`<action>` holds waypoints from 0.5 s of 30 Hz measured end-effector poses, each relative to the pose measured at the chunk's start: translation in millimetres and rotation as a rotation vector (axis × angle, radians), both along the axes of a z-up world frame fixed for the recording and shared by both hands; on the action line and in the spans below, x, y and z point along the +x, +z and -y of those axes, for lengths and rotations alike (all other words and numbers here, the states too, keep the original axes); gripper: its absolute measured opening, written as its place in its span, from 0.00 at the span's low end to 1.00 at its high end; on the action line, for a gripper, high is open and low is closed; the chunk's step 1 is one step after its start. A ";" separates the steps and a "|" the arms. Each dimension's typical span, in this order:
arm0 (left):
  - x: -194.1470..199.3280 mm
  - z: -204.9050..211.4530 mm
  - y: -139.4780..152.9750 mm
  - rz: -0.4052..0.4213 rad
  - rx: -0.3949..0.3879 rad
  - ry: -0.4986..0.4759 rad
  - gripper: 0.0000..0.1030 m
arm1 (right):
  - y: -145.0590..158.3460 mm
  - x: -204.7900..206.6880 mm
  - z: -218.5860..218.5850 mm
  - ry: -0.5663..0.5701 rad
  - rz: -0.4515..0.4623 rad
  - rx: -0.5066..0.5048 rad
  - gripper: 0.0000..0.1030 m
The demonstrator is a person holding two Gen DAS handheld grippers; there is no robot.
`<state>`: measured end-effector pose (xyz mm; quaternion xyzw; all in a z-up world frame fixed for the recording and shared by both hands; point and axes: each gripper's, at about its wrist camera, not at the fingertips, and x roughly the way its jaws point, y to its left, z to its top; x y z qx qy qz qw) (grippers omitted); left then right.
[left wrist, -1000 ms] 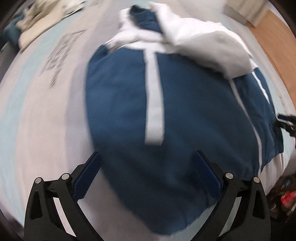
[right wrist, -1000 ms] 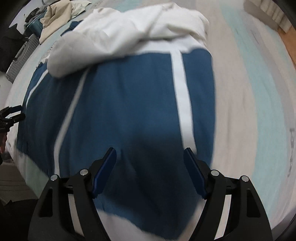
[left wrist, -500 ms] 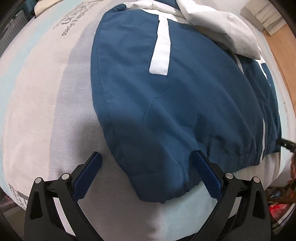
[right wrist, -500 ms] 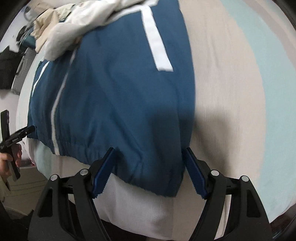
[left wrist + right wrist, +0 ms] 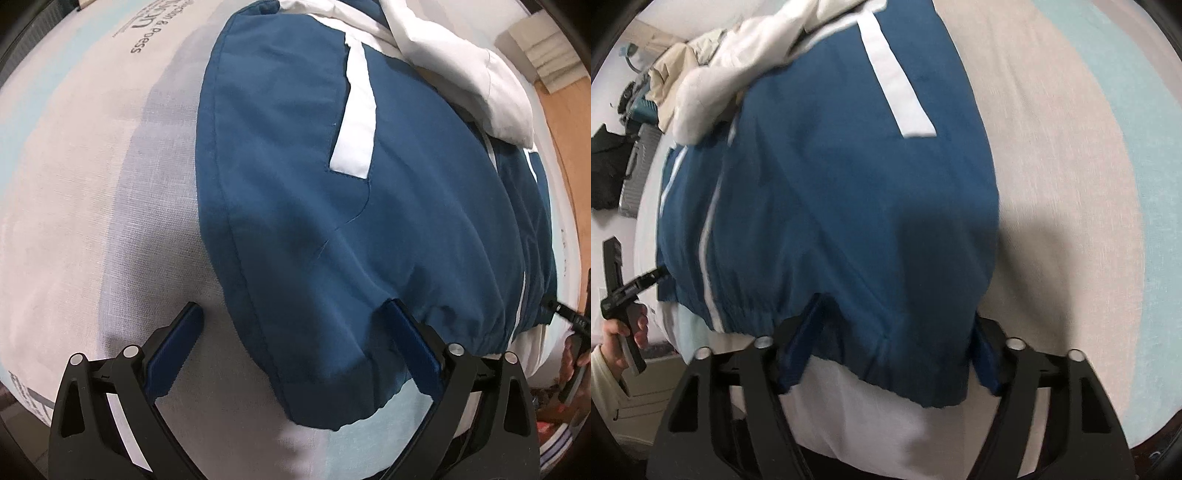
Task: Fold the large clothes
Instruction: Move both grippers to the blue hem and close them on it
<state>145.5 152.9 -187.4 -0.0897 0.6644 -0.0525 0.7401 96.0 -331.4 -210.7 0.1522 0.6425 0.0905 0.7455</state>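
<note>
Left wrist view shows one blue jacket [image 5: 332, 221] with white stripes spread on one mattress [image 5: 92, 221], its hem corner at six o'clock between the wide-apart fingers of the left gripper [image 5: 291, 343], which do not pinch it. One white sleeve [image 5: 461, 74] lies bunched at one o'clock. In the right wrist view the right gripper [image 5: 894, 354] straddles the opposite hem corner; its jaws have just been closing, with the hem between them, not yet pressed. One hand [image 5: 626, 325] at eight o'clock holds the other gripper's handle. Compared with a second ago, both hem corners sit nearer the fingers, and the blur has cleared.
</note>
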 end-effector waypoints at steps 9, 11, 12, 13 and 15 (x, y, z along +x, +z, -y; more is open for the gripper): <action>5.3 3.3 -1.6 -0.025 -0.007 -0.028 0.92 | -11.5 -3.1 9.1 -0.049 -0.051 0.009 0.61; 8.5 5.8 -2.3 -0.021 -0.026 -0.018 0.93 | -10.0 -4.3 8.7 -0.059 -0.048 0.027 0.61; 6.5 14.4 -3.5 -0.017 -0.035 -0.019 0.93 | -10.0 -4.4 6.1 -0.059 -0.046 0.035 0.61; 10.2 19.7 -3.5 -0.015 -0.048 -0.024 0.92 | -9.1 -3.3 3.3 -0.058 -0.042 0.049 0.60; 15.9 27.1 1.2 -0.008 -0.061 -0.046 0.88 | -7.4 -0.1 -2.4 -0.057 -0.040 0.059 0.60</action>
